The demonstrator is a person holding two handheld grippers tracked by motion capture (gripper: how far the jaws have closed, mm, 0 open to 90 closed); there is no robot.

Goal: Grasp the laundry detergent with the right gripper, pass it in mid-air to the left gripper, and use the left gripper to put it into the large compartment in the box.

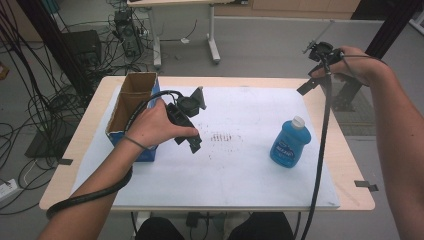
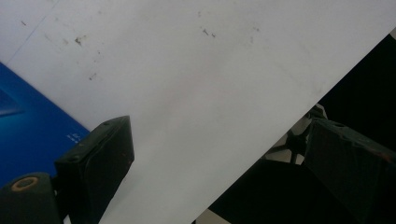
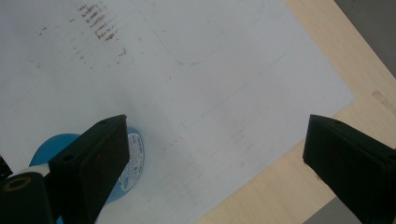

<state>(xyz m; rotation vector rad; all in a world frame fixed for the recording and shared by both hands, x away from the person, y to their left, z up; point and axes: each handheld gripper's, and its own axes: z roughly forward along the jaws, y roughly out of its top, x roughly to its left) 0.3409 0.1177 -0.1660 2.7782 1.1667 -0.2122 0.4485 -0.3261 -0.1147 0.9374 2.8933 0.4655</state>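
- On your worktop [image 1: 345, 195], the open cardboard box [image 1: 131, 107] sits left of centre, touching your left tool [image 1: 192, 127], which is spread and empty.
- The blue bottle [image 1: 290, 143] stands upright at lower right, below your right tool [image 1: 320, 67], also spread and empty, and nearer to it.

You're working in a lab: beyond your left gripper [image 1: 192, 142], tangled cables [image 1: 30, 100] and a computer tower [image 1: 125, 32] sit on grey floor, with black frame posts [image 1: 387, 30] past your right gripper [image 1: 310, 85].
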